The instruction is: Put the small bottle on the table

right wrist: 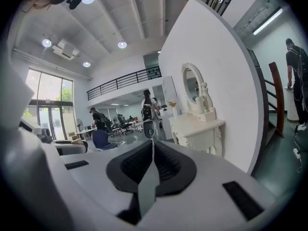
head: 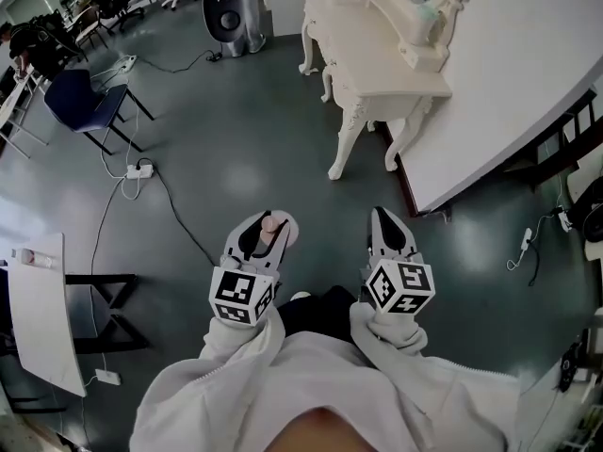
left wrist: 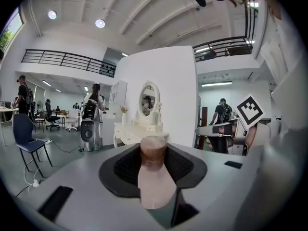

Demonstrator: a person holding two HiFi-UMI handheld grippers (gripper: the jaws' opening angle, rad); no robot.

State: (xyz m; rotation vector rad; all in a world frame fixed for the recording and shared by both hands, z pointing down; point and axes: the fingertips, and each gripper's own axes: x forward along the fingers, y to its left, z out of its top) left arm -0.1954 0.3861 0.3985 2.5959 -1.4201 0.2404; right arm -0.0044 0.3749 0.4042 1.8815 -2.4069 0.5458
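Observation:
A small pinkish bottle (left wrist: 153, 174) with a brown cap sits between the jaws of my left gripper (left wrist: 153, 170), which is shut on it. In the head view the bottle (head: 268, 231) pokes out of the left gripper (head: 263, 236), held over the grey floor. My right gripper (head: 387, 231) is beside it, shut with nothing in it; its jaws meet in the right gripper view (right wrist: 151, 170). The white dressing table (head: 372, 59) with an oval mirror (left wrist: 149, 100) stands ahead, well beyond both grippers, against a white curved wall.
A blue chair (head: 85, 102) and floor cables with a power strip (head: 139, 169) lie to the left. A white desk (head: 42, 314) is at the near left. A round grey machine (head: 229, 12) stands at the back. People stand in the distance.

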